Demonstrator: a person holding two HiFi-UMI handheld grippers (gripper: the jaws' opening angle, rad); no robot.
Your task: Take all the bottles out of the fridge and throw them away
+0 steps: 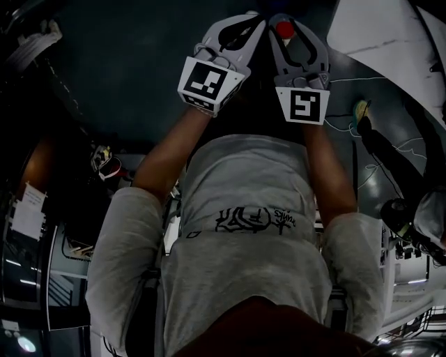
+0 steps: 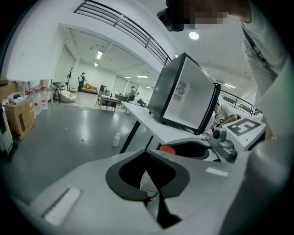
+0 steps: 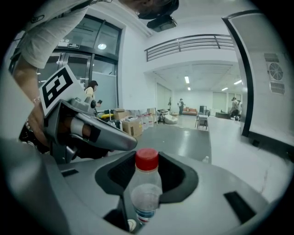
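The right gripper (image 1: 279,21) is clamping a small clear plastic bottle with a red screw cap (image 3: 147,193). In the right gripper view its jaws are pressing on the bottle's body, with the cap standing up at the frame's centre and a blue-and-white label showing near the bottom edge. The bottle's walls are looking misted, so it is hard to tell whether any liquid is sitting inside.

The left gripper (image 1: 252,21) is holding its jaws together. In the left gripper view a pale translucent shape with a red speck (image 2: 149,183) is showing low in the slit between them, too little of it to name.

The black compact fridge with a white lining (image 2: 183,92) is standing open on a long white table (image 2: 147,121), right of centre in the left gripper view. Only its white walls and a round fitting are facing the camera. That view is also catching a second small clear bottle (image 2: 116,139) standing on the grey floor (image 2: 69,137) beside the table's leg, and a brown cardboard box (image 2: 18,117) at the left edge.

The right gripper view is cutting the fridge off at its right edge. The head view is showing neither the fridge's inside nor the floor bottle. It is showing both grippers side by side at the top, tips almost touching, with the red cap sitting between the right one's jaws. The person's grey T-shirt (image 1: 244,230) is filling the middle, and the surroundings are lying too dim to make out.
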